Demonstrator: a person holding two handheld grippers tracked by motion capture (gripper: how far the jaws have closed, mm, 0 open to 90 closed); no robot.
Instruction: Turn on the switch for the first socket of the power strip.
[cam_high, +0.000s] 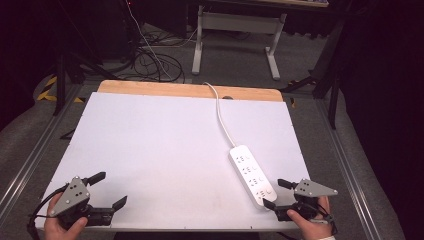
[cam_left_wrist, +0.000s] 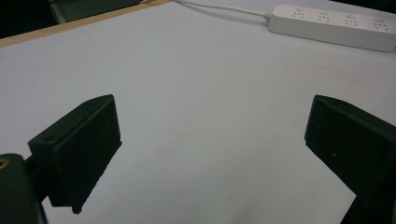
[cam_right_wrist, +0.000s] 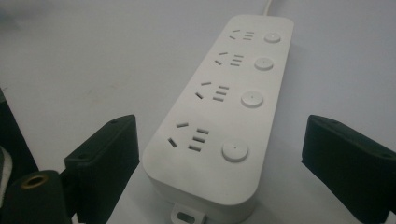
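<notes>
A white desk (cam_high: 150, 145) stands in a dark, cable-strewn room; left tool (cam_high: 111, 189) and right tool (cam_high: 278, 193) both gape, the latter at the power strip (cam_high: 252, 174).

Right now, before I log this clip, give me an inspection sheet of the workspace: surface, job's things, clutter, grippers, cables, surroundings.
Surface: white board on a wooden table, bare apart from the strip.
Job's things: white power strip, four sockets with buttons, lying flat at the right near edge.
Clutter: nothing seen.
Grippers: left gripper open, at the near left corner, nothing between the jaws; right gripper open, jaws either side of the strip's near end, not touching.
Cables: strip's white cord runs off the far edge; dark cables on the floor.
Surroundings: white desk frame beyond, dark room.
</notes>
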